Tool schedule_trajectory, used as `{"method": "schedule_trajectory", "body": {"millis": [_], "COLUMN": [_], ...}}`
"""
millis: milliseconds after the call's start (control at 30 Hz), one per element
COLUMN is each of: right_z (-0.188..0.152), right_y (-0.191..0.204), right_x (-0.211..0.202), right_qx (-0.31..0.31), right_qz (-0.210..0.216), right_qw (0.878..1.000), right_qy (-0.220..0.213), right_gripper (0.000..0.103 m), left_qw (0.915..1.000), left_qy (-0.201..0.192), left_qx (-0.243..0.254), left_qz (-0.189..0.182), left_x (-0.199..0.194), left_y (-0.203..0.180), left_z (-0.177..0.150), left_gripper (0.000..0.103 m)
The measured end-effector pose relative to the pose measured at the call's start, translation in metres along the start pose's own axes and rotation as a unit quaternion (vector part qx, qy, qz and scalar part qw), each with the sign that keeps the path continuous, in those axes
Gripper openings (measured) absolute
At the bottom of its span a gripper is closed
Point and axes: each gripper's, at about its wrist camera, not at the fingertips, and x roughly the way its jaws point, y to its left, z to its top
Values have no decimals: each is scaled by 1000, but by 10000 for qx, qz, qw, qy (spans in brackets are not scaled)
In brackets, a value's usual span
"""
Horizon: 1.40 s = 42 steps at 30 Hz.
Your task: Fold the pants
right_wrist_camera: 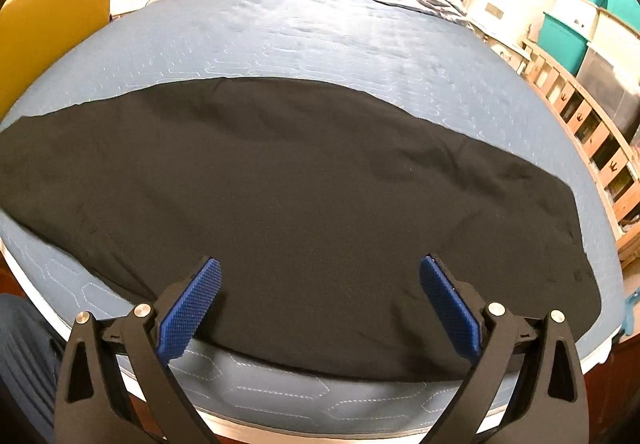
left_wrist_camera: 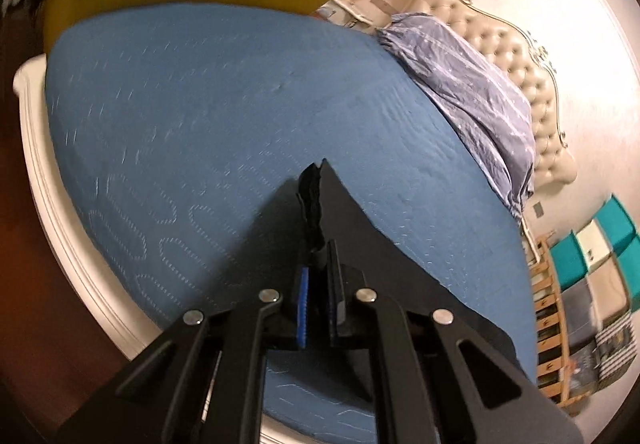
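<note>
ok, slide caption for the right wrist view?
Right gripper open above black pants spread flat on the blue mattress.

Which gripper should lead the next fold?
Left. The left gripper is already shut on a corner of the black pants, lifted off the blue mattress. The right gripper is open, holding nothing.
</note>
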Motion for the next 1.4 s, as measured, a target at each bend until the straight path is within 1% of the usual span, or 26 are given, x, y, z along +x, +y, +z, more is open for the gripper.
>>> {"method": "schedule_trajectory", "body": {"millis": [67,133,233,267,333,433,500,533,567,600,667,733,800,867,933,1100,1133,1400], "right_z": [-2,-10,-9,-4,10,31,40,41,42,42,44,45,40,37,39,38,34,43], "right_y": [4,7,-2,-2,8,48,101,121,151,169,200,222,245,248,244,237,242,234], "right_x": [10,29,23,16,4,-18,-26,-27,-26,-23,-11,0,19,24,27,28,26,27], "right_qx": [-82,-229,126,212,246,134,-269,-456,-778,-930,-1056,-1264,-1612,-1547,-1396,-1364,-1335,-1214], "right_qz": [-76,-107,4,78,448,850,1219,1246,1186,1167,1188,1020,885,869,954,970,976,1147], "right_qw": [9999,9986,9993,9995,9987,9959,9915,9902,9885,9874,9863,9859,9828,9840,9856,9859,9862,9859], "right_qy": [121,454,345,218,64,-277,-367,-445,-532,-535,-438,-399,-163,-171,-63,-49,-39,61], "right_gripper": [96,96,96,96,96,96,96,96,95,95,93,93,93,93,93,93,93,94], "left_qw": [9998,9993,9989,9988,9988,9991,9992,9992,9991,9991,9989,9988,9985,9983,9982,9981,9981,9983], "left_qy": [-44,-75,-113,-111,-96,-61,-30,-12,-3,-8,-22,-39,-39,-49,-46,-47,-49,-49], "left_qx": [205,353,452,466,483,416,391,400,413,429,460,475,523,551,553,565,569,564], "left_qz": [19,-26,-38,-34,-22,-27,-32,-31,-45,-66,-102,-141,-173,-199,-221,-236,-235,-169], "left_x": [-5,-10,-15,-15,-16,-15,-14,-14,-12,-13,-14,-16,-16,-15,-14,-13,-12,-13], "left_y": [-15,-30,-43,-46,-47,-46,-45,-45,-44,-45,-46,-46,-43,-43,-43,-42,-42,-39], "left_z": [3,6,10,11,11,10,10,11,12,12,16,17,22,24,26,27,26,26], "left_gripper": [7,7,7,7,7,7,7,7,7,7,7,7,7,7,7,7,7,7]}}
